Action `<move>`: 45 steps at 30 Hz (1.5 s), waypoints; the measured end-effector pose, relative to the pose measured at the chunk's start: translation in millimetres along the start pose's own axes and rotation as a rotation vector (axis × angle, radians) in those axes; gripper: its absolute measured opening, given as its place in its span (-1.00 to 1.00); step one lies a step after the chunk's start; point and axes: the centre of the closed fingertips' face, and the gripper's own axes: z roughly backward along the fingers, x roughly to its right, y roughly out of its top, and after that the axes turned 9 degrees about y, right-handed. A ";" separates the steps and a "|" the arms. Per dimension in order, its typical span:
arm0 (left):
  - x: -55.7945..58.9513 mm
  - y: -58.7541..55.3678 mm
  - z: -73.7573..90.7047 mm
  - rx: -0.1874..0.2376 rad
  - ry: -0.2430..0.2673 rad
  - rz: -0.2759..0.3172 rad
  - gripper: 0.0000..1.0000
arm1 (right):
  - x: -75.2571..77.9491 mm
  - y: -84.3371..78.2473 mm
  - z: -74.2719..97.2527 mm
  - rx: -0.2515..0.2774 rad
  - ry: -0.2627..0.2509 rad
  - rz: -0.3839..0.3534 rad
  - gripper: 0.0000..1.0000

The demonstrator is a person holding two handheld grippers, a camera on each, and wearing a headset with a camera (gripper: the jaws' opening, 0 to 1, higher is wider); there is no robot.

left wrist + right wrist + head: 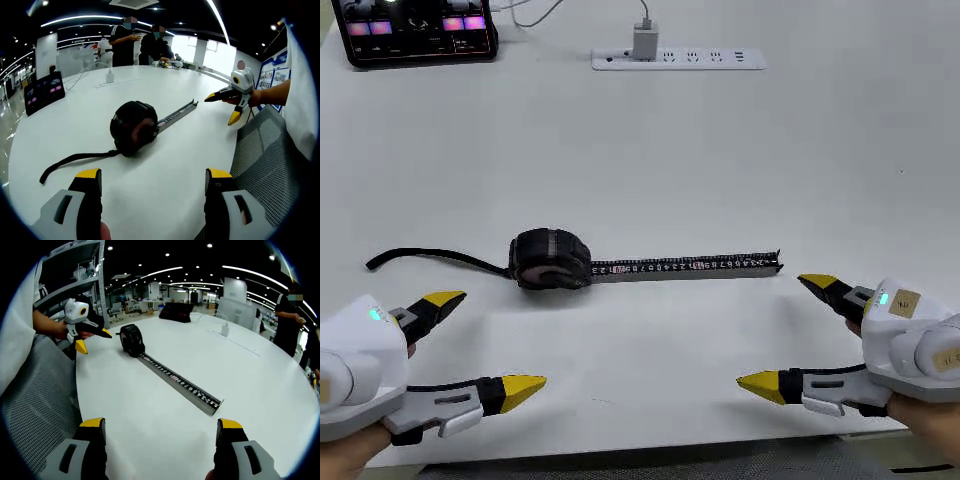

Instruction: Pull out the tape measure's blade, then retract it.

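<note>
We see the tape measure (551, 260) lying on its side on the white table (650, 150), just left of centre in the head view, with its blade (690, 265) drawn out flat toward the right and its black wrist strap (425, 257) trailing off to the left. Our left gripper (501, 339) sits at lower left and our right gripper (771, 330) at lower right, both with jaws spread wide, empty and clear of the tape. We judge the case (134, 127) compact and fairly heavy, with a dark shell that looks rubbery and should grip well across its flat sides. The blade looks like thin, slick, springy steel that kinks if bent, so we would pinch it at the end hook (777, 262), not mid-length. We cannot tell whether a lock holds it; if not, it may snap back sharply.
</note>
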 end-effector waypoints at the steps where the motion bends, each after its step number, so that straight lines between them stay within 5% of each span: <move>1: 0.2 0.3 0.1 0.001 -0.001 0.001 0.65 | -0.5 0.1 -0.2 0.000 0.002 0.000 0.80; 45: -2.2 2.5 1.5 0.008 -0.008 0.020 0.67 | -1.0 3.9 0.2 -0.002 0.013 0.009 0.83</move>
